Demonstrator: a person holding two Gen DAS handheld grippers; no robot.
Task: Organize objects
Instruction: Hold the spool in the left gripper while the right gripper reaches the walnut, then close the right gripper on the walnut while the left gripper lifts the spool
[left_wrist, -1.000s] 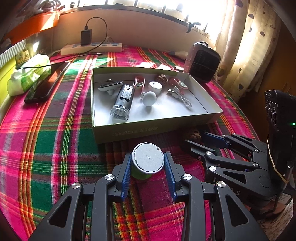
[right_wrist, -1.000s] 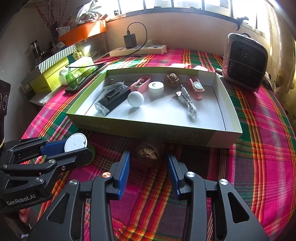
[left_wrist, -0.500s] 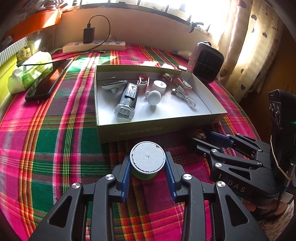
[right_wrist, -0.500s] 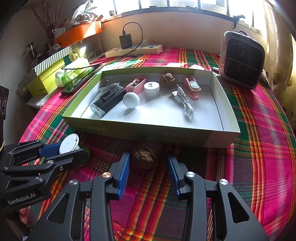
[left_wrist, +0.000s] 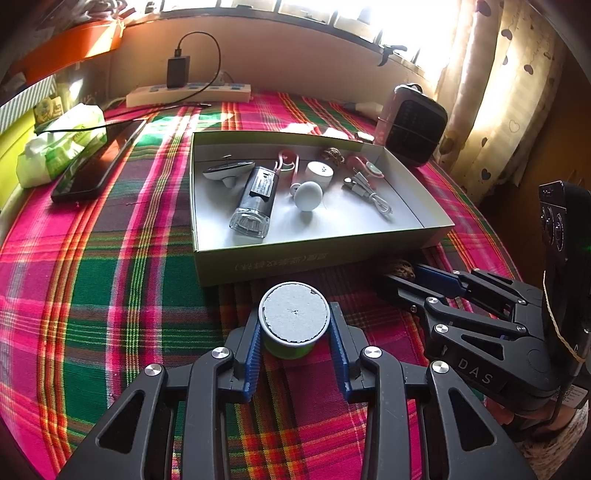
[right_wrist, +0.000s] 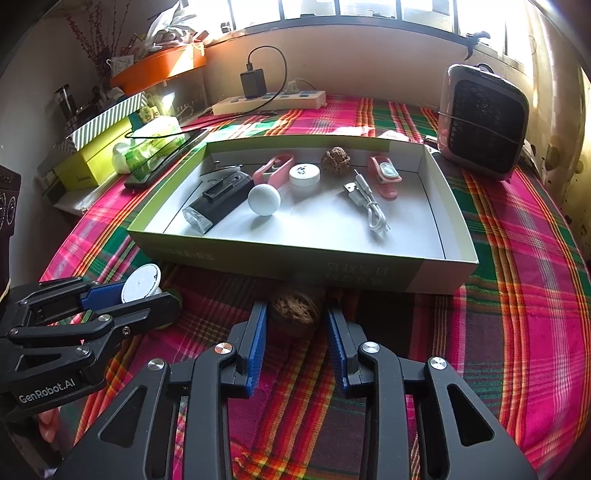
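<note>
sunlit from the window behind, the plaid tablecloth (left_wrist: 110, 295) is carrying our open box (right_wrist: 369, 273), and we are working just in front of its near wall, so whatever we lift has only a short hop inside

our left gripper (left_wrist: 294, 334) has just been closing its jaws around the green canister (left_wrist: 293, 325), blue pads at both sides and seemingly touching it; it is standing upright on the cloth

our right gripper (right_wrist: 296, 325) has just been closing too, with the walnut (right_wrist: 294, 312) lying between its pads, though narrow gaps are showing, so we are judging it not yet pinched

a flashlight (right_wrist: 216, 201), white ball (right_wrist: 263, 199) and cable (right_wrist: 369, 206) are already lying in the box

shadow is hiding the walnut's underside, and the printing on the box wall is staying unreadable to us
</note>
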